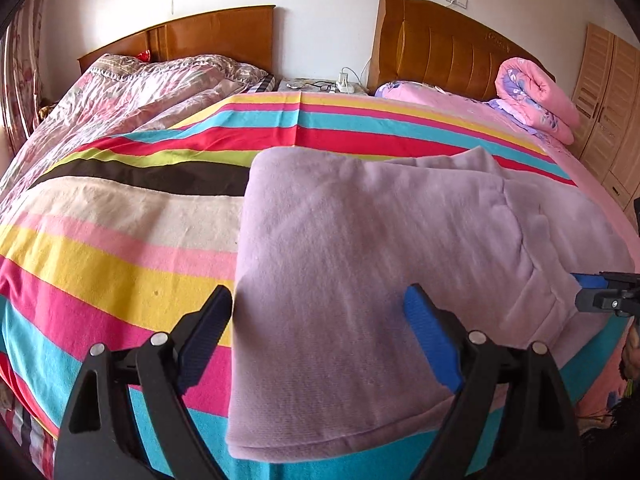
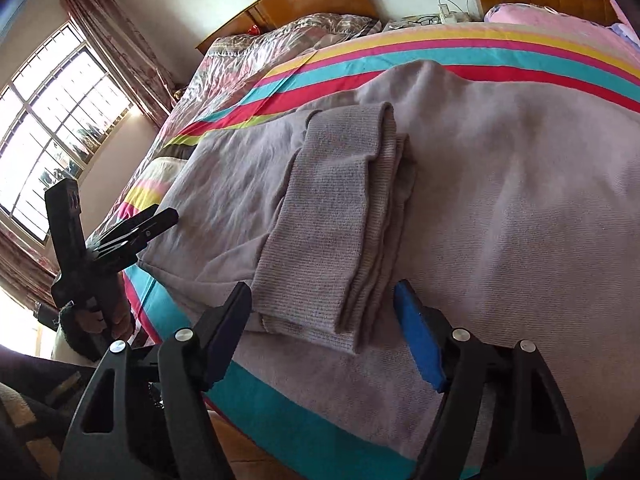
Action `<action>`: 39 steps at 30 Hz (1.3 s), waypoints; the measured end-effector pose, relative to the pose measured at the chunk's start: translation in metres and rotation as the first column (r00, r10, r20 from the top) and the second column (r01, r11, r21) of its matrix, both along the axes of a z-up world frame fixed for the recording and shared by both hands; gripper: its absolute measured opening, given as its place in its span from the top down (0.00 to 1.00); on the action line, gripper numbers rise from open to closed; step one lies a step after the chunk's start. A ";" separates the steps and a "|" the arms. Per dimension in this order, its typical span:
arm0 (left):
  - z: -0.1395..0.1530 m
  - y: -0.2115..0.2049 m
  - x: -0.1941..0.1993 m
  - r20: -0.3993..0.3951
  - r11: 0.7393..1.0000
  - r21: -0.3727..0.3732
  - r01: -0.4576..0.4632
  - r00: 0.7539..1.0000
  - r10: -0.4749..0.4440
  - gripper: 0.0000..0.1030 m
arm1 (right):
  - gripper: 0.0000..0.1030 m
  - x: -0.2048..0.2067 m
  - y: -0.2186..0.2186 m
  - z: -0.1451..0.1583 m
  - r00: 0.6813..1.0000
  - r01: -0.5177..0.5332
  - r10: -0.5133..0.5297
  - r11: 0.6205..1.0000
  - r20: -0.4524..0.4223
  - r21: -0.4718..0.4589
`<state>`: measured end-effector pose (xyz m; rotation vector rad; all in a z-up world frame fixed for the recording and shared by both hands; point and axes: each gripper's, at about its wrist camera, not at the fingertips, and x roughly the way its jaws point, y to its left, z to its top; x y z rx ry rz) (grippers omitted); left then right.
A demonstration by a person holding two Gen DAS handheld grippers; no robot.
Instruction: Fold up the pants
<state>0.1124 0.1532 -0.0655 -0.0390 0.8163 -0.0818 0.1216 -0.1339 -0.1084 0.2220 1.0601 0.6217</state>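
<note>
The lilac fleece pants (image 1: 380, 260) lie partly folded on the striped bed cover (image 1: 120, 240) near its front edge. In the right wrist view the pants (image 2: 500, 200) show their ribbed leg cuffs (image 2: 332, 216) laid on top. My left gripper (image 1: 318, 304) is open, its jaws spanning the pants' left folded edge, just above it. My right gripper (image 2: 322, 304) is open, hovering at the near end of the ribbed cuffs, holding nothing. The right gripper's tip (image 1: 600, 292) shows at the pants' right side in the left view; the left gripper (image 2: 132, 232) shows at the pants' left corner.
The striped cover (image 2: 480, 48) spans two beds with wooden headboards (image 1: 440, 48). A floral quilt (image 1: 140, 92) lies at the back left, a rolled pink quilt (image 1: 536, 96) at the back right. A nightstand (image 1: 320, 84) with cables stands between. A window (image 2: 52, 128) and a wardrobe (image 1: 608, 92) flank the room.
</note>
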 end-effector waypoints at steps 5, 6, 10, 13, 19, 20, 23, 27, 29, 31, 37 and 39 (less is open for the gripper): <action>0.000 0.026 -0.004 0.022 0.999 -0.030 -0.043 0.999 0.044 0.09 | 0.33 -0.001 0.002 0.015 0.996 0.041 -0.035 0.996 0.083 -0.073; 0.006 0.036 -0.005 0.041 0.997 -0.034 -0.075 0.996 0.076 0.10 | 0.33 -0.003 0.004 0.022 0.991 0.049 -0.038 0.995 0.129 -0.088; 0.033 0.074 -0.014 0.106 0.981 -0.084 -0.174 0.977 0.183 0.10 | 0.33 -0.007 0.032 0.044 0.961 -0.021 0.051 0.993 0.272 -0.115; 0.044 0.068 -0.020 0.133 0.986 -0.084 -0.142 0.979 0.153 0.10 | 0.33 -0.006 0.060 0.041 0.946 -0.096 0.140 0.982 0.293 -0.159; 0.024 0.012 -0.029 0.102 0.983 -0.161 0.092 0.992 -0.076 0.10 | 0.33 -0.003 0.077 0.012 0.954 -0.151 0.206 0.958 0.219 -0.242; 0.017 0.006 -0.029 0.083 0.983 -0.153 0.107 0.992 -0.095 0.10 | 0.33 -0.004 0.074 0.011 0.950 -0.151 0.207 0.959 0.233 -0.238; 0.013 0.011 -0.036 0.088 0.986 -0.147 0.078 0.994 -0.065 0.10 | 0.35 -0.002 0.067 0.012 0.955 -0.148 0.194 0.967 0.223 -0.209; 0.013 0.048 -0.057 0.080 0.987 -0.156 -0.039 0.995 0.052 0.10 | 0.35 0.003 0.056 0.009 0.964 -0.143 0.167 0.981 0.206 -0.128; 0.009 0.057 -0.066 0.041 0.991 -0.121 -0.064 0.997 0.070 0.10 | 0.34 0.005 0.053 0.010 0.967 -0.143 0.159 0.985 0.197 -0.093; 0.006 0.056 -0.071 0.012 0.996 -0.078 -0.043 0.999 0.044 0.10 | 0.34 0.005 0.051 0.010 0.967 -0.151 0.165 0.985 0.196 -0.083; 0.022 0.040 -0.056 0.068 0.999 -0.027 -0.046 0.997 0.047 0.10 | 0.35 0.000 0.040 0.007 0.966 -0.166 0.173 0.985 0.192 -0.050; 0.044 0.026 -0.033 0.130 0.999 -0.034 -0.016 0.991 0.020 0.07 | 0.35 0.001 0.037 0.007 0.967 -0.167 0.170 0.985 0.189 -0.030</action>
